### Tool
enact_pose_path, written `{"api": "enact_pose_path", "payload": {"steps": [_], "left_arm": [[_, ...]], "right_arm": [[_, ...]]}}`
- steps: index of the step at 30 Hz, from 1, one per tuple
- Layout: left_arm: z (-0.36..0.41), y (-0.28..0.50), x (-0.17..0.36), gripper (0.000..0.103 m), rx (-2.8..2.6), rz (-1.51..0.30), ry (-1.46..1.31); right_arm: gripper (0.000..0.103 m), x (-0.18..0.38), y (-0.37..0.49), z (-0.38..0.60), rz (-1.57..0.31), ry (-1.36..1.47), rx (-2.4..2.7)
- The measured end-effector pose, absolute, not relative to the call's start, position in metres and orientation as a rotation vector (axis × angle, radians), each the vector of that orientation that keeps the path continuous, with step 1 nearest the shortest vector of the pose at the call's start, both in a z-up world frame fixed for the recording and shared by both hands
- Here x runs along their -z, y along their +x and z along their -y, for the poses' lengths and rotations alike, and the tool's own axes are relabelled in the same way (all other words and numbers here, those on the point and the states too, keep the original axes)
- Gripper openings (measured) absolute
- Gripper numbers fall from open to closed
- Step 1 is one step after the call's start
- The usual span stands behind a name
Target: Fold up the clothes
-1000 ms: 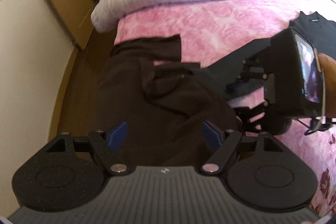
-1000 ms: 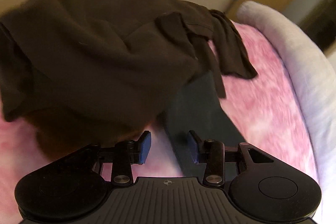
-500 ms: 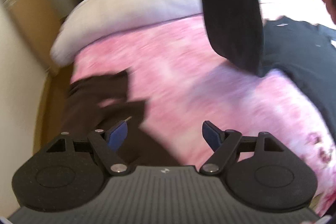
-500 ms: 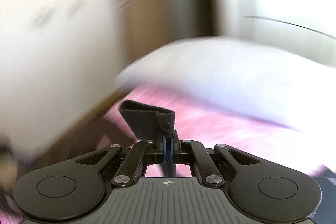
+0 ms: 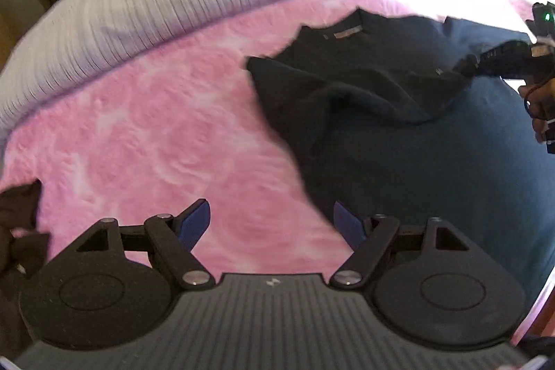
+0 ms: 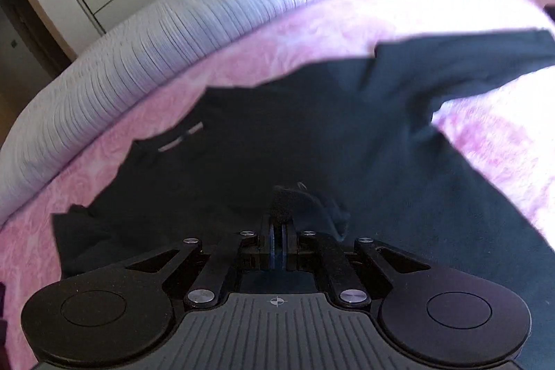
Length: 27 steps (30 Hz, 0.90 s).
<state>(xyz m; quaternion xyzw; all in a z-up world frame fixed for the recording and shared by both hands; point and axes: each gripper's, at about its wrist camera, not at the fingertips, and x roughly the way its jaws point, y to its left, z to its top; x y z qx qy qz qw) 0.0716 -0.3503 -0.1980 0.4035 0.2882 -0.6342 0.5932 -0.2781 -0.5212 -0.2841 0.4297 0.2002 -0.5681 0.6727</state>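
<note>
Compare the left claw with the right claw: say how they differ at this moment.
The left claw stands wide open with nothing between its blue pads, only pink bedspread beneath it; the right claw is shut. The left claw holds no cloth, while the right claw pinches a fold of the dark shirt. Both are black, with blue pads, and hang over the bed.

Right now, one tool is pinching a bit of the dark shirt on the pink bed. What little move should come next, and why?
Probably bring the open left tool over to the near edge of the dark navy long-sleeved shirt and pinch it there. The right tool is shut on a bunched fold of that shirt, while the left one holds nothing above the pink patterned bedspread. A neat fold likely needs both.
</note>
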Motion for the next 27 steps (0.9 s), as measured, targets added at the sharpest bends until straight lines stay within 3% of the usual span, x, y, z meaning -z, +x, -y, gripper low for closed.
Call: {"api": "enact_pose_path", "payload": {"steps": [9,16,23,25,27], "left_arm": [[0.407,0.011,0.251,0.076,1.468,-0.566,1.140],[0.463,0.020,0.313,0.067,1.428,-0.586,1.162],[0.473,0.034,0.323,0.066,1.463,-0.629,1.158],[0.469,0.039,0.314,0.066,1.481,-0.648,1.101],[0.464,0.043,0.304,0.066,1.497,-0.666,1.042]], "right_arm": [[0.002,0.253,-0.320,0.524,-0.380,0.873,1.074],[0.002,0.307,-0.348,0.519,-0.531,0.986,1.094],[0.003,0.300,-0.351,0.517,-0.611,0.984,1.075],[0.016,0.300,-0.353,0.513,-0.673,1.008,1.115],[0.038,0.295,-0.353,0.507,-0.743,1.014,1.213]]}}
